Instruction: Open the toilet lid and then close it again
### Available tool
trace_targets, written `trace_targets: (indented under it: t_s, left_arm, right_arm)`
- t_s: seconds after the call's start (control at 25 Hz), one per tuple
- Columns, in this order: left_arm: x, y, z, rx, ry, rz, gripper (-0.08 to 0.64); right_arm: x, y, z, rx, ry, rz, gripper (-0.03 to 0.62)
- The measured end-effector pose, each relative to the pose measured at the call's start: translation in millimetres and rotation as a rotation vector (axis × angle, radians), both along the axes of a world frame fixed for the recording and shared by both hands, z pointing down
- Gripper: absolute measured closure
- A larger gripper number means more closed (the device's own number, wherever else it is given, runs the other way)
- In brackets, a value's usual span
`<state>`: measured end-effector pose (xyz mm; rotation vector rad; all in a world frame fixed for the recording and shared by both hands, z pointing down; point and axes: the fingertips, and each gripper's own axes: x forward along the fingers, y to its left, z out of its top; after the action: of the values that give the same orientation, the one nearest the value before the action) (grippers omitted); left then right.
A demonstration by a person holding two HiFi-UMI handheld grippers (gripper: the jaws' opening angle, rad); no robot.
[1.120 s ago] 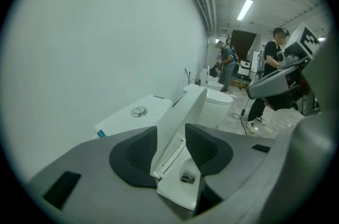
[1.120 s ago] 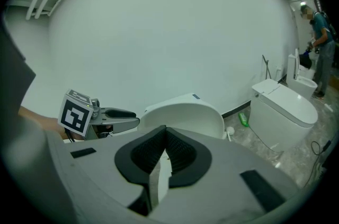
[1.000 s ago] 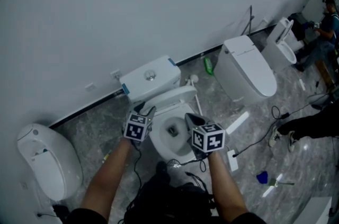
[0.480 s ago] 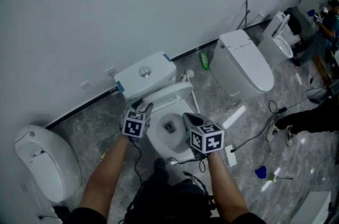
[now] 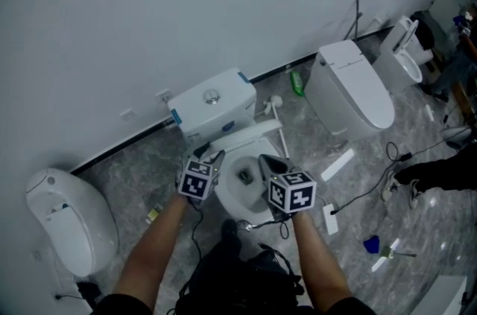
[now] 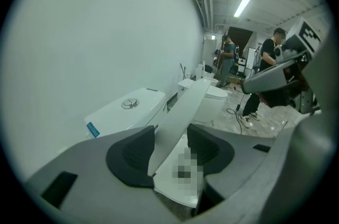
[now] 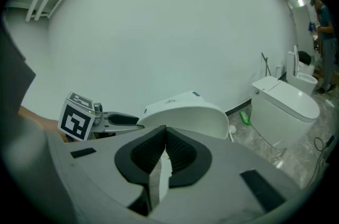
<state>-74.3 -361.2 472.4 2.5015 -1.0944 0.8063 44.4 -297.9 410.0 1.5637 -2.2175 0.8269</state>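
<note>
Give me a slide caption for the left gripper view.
Left gripper clamped on the edge of the raised toilet lid, white cistern behind.

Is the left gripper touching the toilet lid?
Touching. In the left gripper view, the toilet lid sits edge-on, pinched between both pads of the left gripper.
</note>
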Motion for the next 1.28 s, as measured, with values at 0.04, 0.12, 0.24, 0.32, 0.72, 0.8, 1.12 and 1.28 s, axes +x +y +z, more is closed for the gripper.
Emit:
trace_targets:
  t_s: [0.04,0.12,0.24,0.32,0.72,0.8,1.12,1.28]
  left_arm:
    - [0,3,0,0.001,-0.004,0.006,0.367]
    - [1,8,2,0.003,-0.011,0.019,0.365]
    - [5,19,3,0.002,-0.016,0.034,0.365]
    - [6,26,5,0.002,-0.021,0.044,0.364]
    - [14,63,17,0.002,-0.034,0.106,0.357]
    - [17,71,17,0.003,-0.036,0.116,0.357]
    - [23,105,37,-0.015,-0.055,0.164,0.353]
    - [26,118,43,-0.007,-0.085,0.167,0.351]
  right_arm:
    - [-2,-1,0,0.005,-0.001,-0.004,0.583]
    - [-6,-4,0,0.019,-0.014,-0.008,0.574]
    - [-11,-4,2,0.019,-0.063,-0.009,0.517]
    - [-13,-3,7,0.005,-0.104,0.0,0.476]
    - [-15,13,39,-0.074,-0.29,0.086,0.37]
    - [-15,17,43,-0.083,-0.312,0.095,0.37]
    - [-7,42,58,-0.109,-0.34,0.114,0.37]
    - [-3,55,68,-0.121,-0.337,0.113,0.37]
